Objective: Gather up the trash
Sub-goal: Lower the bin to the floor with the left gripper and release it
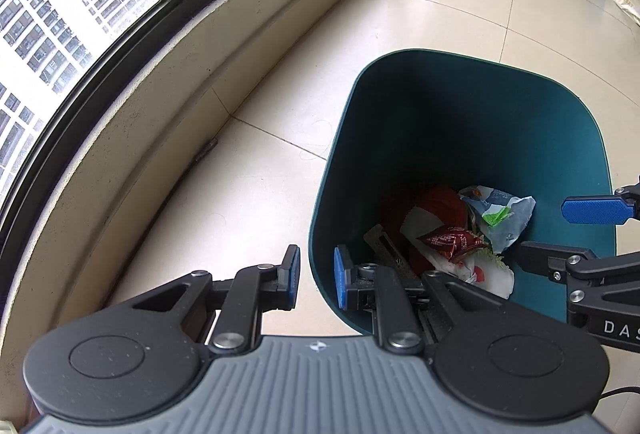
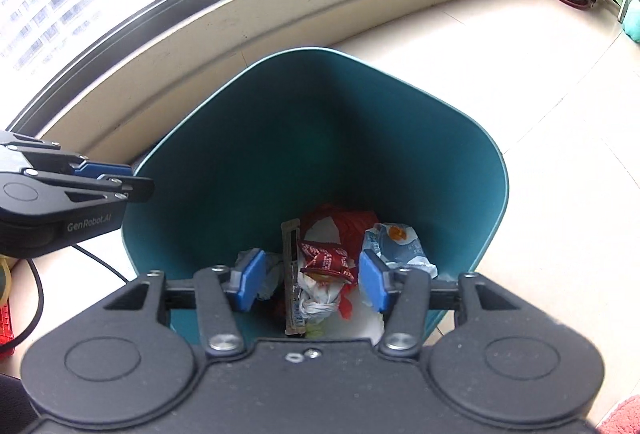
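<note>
Directly below the right gripper [image 2: 312,284], whose blue pads stand apart with nothing between them, lies the collected trash: a crumpled red snack wrapper [image 2: 328,260], a pale blue-and-white packet [image 2: 400,246] and a long flat brown strip [image 2: 292,282], all on the floor of the teal plastic bin [image 2: 280,138]. The strip's long axis runs toward the far wall. The left gripper [image 1: 316,276] straddles the bin's near-left rim, jaws narrowly gapped; whether they pinch it cannot be told.
</note>
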`<state>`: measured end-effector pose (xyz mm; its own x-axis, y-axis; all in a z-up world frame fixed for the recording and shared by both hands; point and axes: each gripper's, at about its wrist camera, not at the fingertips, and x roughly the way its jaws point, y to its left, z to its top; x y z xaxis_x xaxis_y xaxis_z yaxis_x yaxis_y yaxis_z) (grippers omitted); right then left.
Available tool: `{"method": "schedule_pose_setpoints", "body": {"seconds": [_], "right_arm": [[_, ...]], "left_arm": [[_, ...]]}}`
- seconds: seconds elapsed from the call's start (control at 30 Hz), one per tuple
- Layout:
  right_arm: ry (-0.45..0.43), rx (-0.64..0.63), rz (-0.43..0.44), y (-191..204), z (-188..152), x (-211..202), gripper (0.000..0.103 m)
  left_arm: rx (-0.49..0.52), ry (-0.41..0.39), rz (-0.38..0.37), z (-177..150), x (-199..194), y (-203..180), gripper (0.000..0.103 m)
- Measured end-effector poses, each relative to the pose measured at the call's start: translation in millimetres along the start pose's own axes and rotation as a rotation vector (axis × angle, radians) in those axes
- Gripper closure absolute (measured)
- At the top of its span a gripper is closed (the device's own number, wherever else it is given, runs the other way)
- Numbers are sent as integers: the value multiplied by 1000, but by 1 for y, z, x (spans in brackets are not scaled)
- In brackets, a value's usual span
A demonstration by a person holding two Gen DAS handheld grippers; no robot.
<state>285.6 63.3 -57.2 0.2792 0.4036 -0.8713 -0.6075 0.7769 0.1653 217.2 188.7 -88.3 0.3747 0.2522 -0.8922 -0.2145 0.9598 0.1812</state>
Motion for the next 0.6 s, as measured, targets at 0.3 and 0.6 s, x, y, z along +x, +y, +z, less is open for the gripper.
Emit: {"method": "schedule_pose_setpoints", "body": {"seconds": [0.3, 0.6], "right_arm": [[-107, 60, 13, 8, -9, -49, 42], [-199, 100, 26, 15, -31, -88, 35]], "left_arm": [[-1, -109, -47, 1, -49, 2, 86], [12, -201, -71, -21, -87, 10, 86]]}}
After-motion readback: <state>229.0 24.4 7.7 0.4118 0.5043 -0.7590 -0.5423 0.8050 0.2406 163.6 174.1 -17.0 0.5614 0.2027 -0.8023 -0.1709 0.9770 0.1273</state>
